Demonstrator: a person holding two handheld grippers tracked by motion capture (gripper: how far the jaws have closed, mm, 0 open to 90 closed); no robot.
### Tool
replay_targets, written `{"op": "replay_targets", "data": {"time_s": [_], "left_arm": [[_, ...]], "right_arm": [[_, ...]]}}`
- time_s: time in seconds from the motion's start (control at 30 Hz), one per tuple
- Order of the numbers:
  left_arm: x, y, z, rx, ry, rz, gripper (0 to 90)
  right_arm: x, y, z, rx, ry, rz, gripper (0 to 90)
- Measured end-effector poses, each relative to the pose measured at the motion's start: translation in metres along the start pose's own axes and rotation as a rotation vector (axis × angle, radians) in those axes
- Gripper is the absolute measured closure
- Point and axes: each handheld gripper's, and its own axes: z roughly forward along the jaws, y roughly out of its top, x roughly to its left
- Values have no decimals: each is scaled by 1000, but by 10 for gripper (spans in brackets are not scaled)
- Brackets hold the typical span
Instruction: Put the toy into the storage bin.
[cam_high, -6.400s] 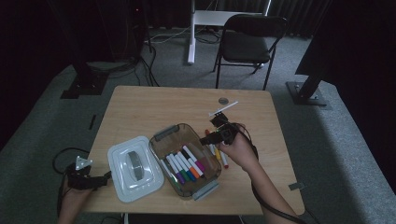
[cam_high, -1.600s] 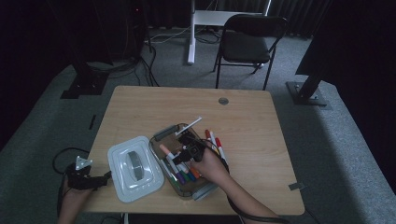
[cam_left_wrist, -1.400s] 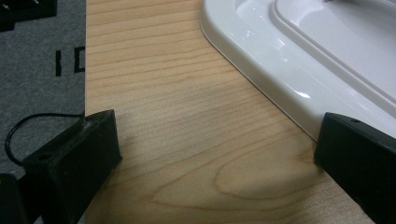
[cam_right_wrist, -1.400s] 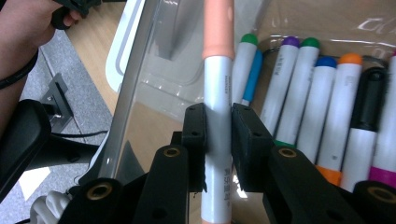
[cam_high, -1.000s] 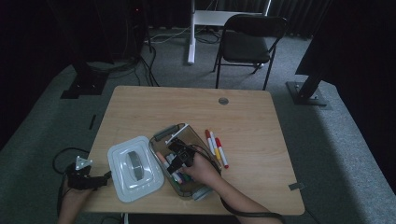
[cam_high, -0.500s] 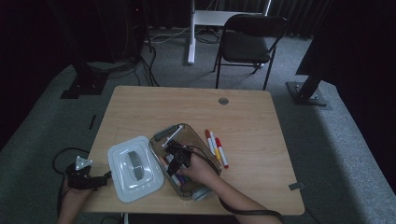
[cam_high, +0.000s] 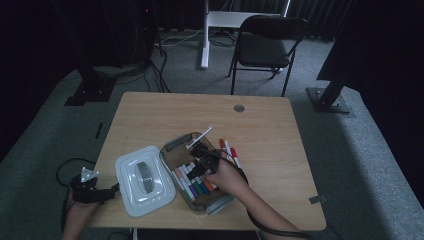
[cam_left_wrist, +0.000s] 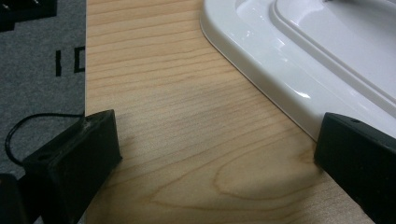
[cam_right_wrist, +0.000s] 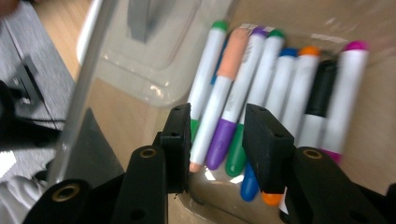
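The right tool (cam_right_wrist: 217, 140), its jaws just opening and parted on nothing, hangs over the markers (cam_right_wrist: 261, 88) lying in the box (cam_high: 172, 145).

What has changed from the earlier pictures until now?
The right claw carried a marker from the table's right side into the clear box; its jaws have just been opening, above the markers. The lid and left claw stayed.

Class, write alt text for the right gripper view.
Black tongs hang slightly apart above a row of coloured markers lying side by side in a clear box, with nothing gripped between them. A white lid lies behind.
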Motion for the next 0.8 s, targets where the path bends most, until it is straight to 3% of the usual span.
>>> {"op": "replay_targets", "data": {"time_s": [0.2,0.4,0.8], "left_arm": [[0,0,0,0,0,-1,6],[0,0,0,0,0,-1,6],[0,0,0,1,0,1,6]], "right_arm": [[-12,-10,-38,-83,-6,21,587],[-24,-19,-62,-138,-39,39,556],[-56,-37,-83,-202,-87,110,548]]}}
